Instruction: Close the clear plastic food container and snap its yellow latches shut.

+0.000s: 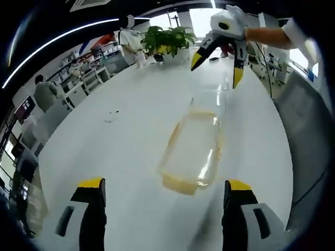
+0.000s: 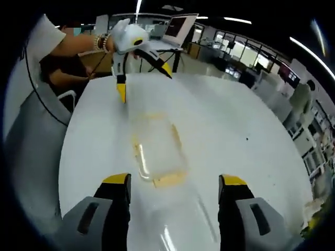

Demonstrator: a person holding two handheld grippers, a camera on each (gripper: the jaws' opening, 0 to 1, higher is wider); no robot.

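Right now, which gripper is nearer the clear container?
Hard to call: neither touches it. The left gripper and right gripper hover open at opposite ends of the container, roughly equally far.

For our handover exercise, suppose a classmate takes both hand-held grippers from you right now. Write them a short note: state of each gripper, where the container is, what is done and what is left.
Left hand-held gripper: open, holding nothing, held above the white table at one end of the container.
Right hand-held gripper: open, holding nothing, at the opposite end.
Clear plastic food container: lies flat on the table between the two grippers, yellow latch at the end nearest the left gripper. Motion blur hides whether the lid is seated or any latch is snapped.
Done: nothing I can confirm.
Left: check the lid is down, then press each yellow latch shut.
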